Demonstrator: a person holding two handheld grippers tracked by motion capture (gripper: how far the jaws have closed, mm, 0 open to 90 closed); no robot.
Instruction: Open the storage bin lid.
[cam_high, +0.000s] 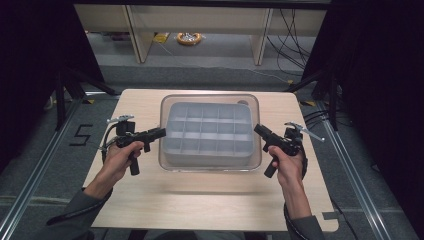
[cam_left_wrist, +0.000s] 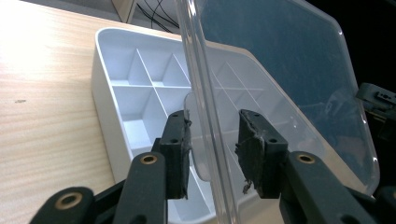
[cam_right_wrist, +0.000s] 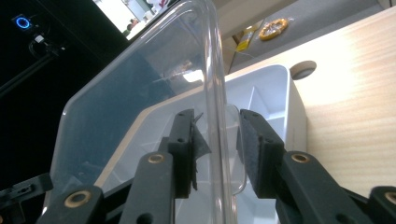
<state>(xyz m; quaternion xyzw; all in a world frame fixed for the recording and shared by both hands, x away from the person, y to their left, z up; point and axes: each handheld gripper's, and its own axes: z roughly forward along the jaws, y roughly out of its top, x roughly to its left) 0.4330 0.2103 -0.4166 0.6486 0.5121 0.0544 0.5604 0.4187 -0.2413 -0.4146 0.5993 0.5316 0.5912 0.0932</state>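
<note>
A white organizer box (cam_high: 207, 135) with several empty compartments sits in the middle of the wooden table (cam_high: 150, 200). A clear plastic lid (cam_high: 167, 165) is held over it, level in the high view. My left gripper (cam_high: 162, 132) is shut on the lid's left edge and my right gripper (cam_high: 256, 128) is shut on its right edge. In the left gripper view the jaws (cam_left_wrist: 212, 126) straddle the lid's (cam_left_wrist: 280, 56) rim and small tab, with the box (cam_left_wrist: 140, 79) beneath. The right gripper view has the jaws (cam_right_wrist: 215, 121) pinching the rim of the lid (cam_right_wrist: 140, 93) above the box (cam_right_wrist: 271, 88).
A round hole (cam_right_wrist: 302, 69) is cut in the table behind the box. A yellow tape roll (cam_high: 189, 38) lies on the floor beyond the table, among wooden shelf legs and cables. Bare tabletop lies on both sides of the box and in front of it.
</note>
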